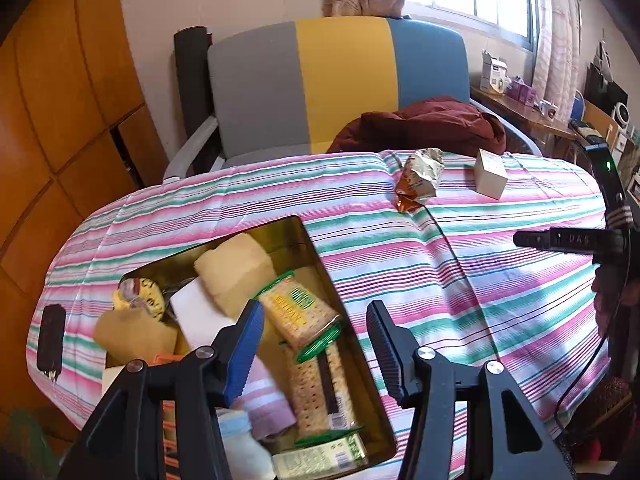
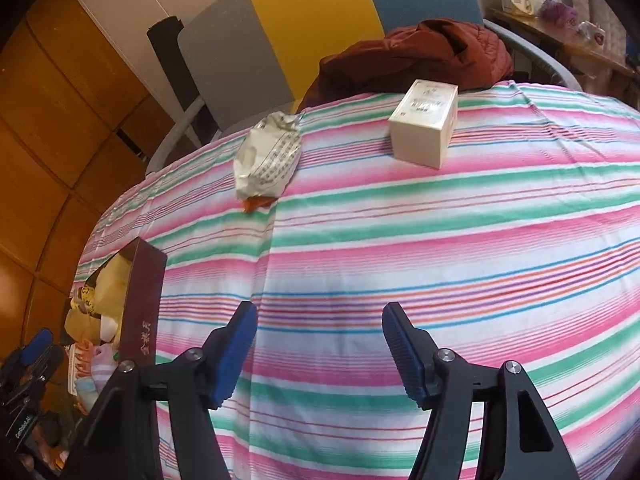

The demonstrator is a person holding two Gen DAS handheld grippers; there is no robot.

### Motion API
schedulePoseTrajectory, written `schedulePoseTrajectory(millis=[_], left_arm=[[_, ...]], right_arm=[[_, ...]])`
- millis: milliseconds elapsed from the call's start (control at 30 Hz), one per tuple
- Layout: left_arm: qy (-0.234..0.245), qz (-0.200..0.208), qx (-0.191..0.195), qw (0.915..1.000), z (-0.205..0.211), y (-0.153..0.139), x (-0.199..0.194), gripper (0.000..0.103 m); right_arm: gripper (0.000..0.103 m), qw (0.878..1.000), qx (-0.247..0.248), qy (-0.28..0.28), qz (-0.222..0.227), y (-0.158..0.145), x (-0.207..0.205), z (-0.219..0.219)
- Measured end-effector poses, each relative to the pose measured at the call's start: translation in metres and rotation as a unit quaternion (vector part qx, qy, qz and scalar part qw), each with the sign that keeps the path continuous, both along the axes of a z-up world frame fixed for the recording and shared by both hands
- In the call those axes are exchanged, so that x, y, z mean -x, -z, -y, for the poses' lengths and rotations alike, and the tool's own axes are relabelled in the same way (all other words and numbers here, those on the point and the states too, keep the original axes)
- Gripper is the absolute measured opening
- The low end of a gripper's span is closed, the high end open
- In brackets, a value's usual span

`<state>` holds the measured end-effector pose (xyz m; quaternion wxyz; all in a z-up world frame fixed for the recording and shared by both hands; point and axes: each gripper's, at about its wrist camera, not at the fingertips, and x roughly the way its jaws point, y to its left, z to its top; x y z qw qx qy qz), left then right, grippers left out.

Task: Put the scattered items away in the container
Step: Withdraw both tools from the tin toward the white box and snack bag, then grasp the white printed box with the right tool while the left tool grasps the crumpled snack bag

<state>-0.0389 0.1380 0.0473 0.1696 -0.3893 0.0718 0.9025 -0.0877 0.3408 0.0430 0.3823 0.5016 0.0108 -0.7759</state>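
An open box [image 1: 316,256] with a gold inside sits on the striped cloth and holds cracker packs [image 1: 298,312], a yellow cloth, a white block and several other items. My left gripper [image 1: 316,344] hovers open just above it, empty. A crumpled snack bag [image 1: 420,178] [image 2: 268,158] and a small white carton [image 1: 491,174] [image 2: 425,122] lie at the table's far side. My right gripper [image 2: 318,354] is open over bare cloth, well short of both. The box's maroon wall [image 2: 144,312] shows at the left in the right wrist view.
A black remote-like object [image 1: 50,338] lies near the table's left edge. A grey, yellow and blue chair [image 1: 340,80] with a dark red jacket [image 1: 424,126] stands behind the table. A cluttered desk [image 1: 528,108] is at the far right. Wooden panels [image 1: 52,100] line the left.
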Motion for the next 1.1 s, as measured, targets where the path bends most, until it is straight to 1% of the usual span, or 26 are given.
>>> schedulePoseTrajectory(millis=[167,233,467,600,700,733,767,833,933,1033,1100], left_arm=[[0.008,0.003,0.015,0.9999,-0.017,0.001,0.009,0.054],[0.013,0.005,0.019,0.9997,-0.025,0.002,0.013,0.054],[0.03,0.016,0.038,0.9987,-0.052,0.008,0.031,0.054],[0.04,0.04,0.033,0.9978,-0.071,0.014,0.05,0.054],[0.044,0.057,0.025,0.9971,-0.085,0.017,0.067,0.054],[0.045,0.061,0.021,0.9969,-0.089,0.018,0.073,0.054],[0.046,0.064,0.017,0.9967,-0.094,0.018,0.079,0.054],[0.047,0.07,0.012,0.9964,-0.103,0.018,0.091,0.054],[0.058,0.08,0.001,0.9951,-0.116,0.02,0.11,0.055],[0.067,0.086,0.001,0.994,-0.129,0.024,0.127,0.056],[0.073,0.083,0.007,0.9938,-0.137,0.026,0.139,0.059]], right_arm=[[0.067,1.0,-0.01,0.006,-0.013,-0.008,0.022,0.0],[0.069,1.0,-0.014,0.011,-0.018,-0.01,0.032,0.002],[0.072,0.999,-0.029,0.022,-0.033,-0.013,0.071,0.013],[0.072,0.998,-0.043,0.034,-0.041,-0.008,0.096,0.017],[0.072,0.996,-0.04,0.059,-0.045,-0.006,0.117,0.014],[0.073,0.996,-0.031,0.068,-0.047,-0.006,0.124,0.012],[0.077,0.996,-0.023,0.076,-0.048,-0.006,0.13,0.01],[0.082,0.994,-0.015,0.093,-0.048,-0.004,0.142,0.009],[0.083,0.994,-0.005,0.105,-0.042,-0.001,0.153,0.011],[0.083,0.993,-0.004,0.111,-0.036,0.003,0.163,0.02],[0.083,0.993,-0.008,0.115,-0.035,0.006,0.17,0.028]])
